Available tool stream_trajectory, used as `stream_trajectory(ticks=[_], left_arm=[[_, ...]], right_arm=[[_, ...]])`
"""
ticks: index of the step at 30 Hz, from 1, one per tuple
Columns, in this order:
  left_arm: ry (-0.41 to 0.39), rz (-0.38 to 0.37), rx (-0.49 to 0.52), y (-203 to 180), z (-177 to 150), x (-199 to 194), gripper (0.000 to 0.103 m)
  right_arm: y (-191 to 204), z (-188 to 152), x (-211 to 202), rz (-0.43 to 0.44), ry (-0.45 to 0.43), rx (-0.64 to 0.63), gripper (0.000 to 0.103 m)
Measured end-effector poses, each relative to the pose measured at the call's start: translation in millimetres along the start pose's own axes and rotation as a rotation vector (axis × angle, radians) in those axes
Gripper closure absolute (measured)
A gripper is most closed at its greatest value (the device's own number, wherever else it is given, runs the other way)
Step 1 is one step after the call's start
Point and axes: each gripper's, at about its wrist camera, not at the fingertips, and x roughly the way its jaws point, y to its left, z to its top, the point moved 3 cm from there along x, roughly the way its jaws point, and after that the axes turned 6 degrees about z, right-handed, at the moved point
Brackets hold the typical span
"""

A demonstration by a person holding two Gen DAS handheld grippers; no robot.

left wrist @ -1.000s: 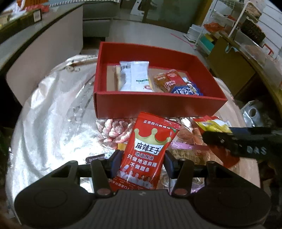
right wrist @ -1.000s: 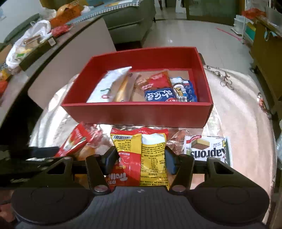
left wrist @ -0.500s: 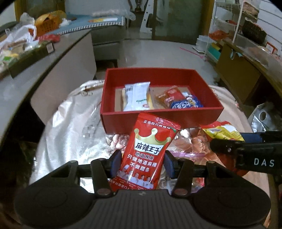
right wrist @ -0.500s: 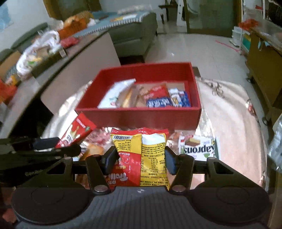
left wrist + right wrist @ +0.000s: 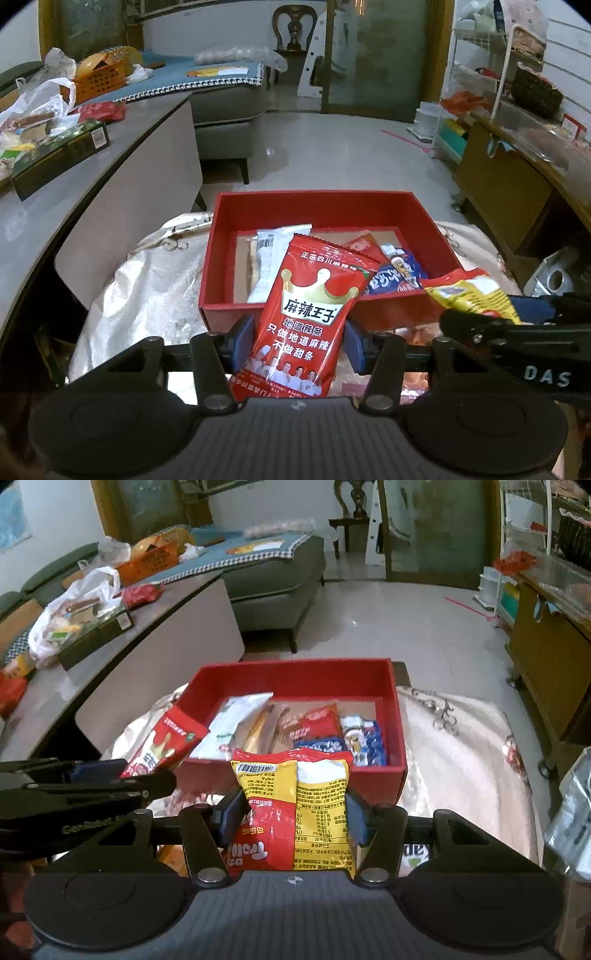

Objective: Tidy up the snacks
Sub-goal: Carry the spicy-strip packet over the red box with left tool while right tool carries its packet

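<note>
Fingers [image 5: 242, 332] around packets; red box [image 5: 399, 314] part-filled

Each of the 2 views looks forward from just behind its own jaws, tilted down over the tabletop toward the red box [image 5: 321, 306], with the room beyond. The left view sits near the box's front left and catches the right gripper [image 5: 517, 332] at its right edge. The right view sits near the box's [image 5: 295, 779] front right and catches the left gripper [image 5: 85, 786] at its left edge. Both share the box, its contents and the sofa [image 5: 273, 572] behind.
</note>
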Motion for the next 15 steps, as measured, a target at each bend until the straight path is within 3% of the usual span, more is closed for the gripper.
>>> stream_trajectory(ticks=[6, 15], left_arm=[[-0.027, 0.005, -0.007, -2, 8, -1, 0.058], [-0.056, 0.009, -0.011, -4, 18, -2, 0.058]], right_arm=[[-6, 9, -4, -0.046, -0.037, -0.020, 0.039], [-3, 19, -3, -0.041, -0.075, -0.023, 0.039]])
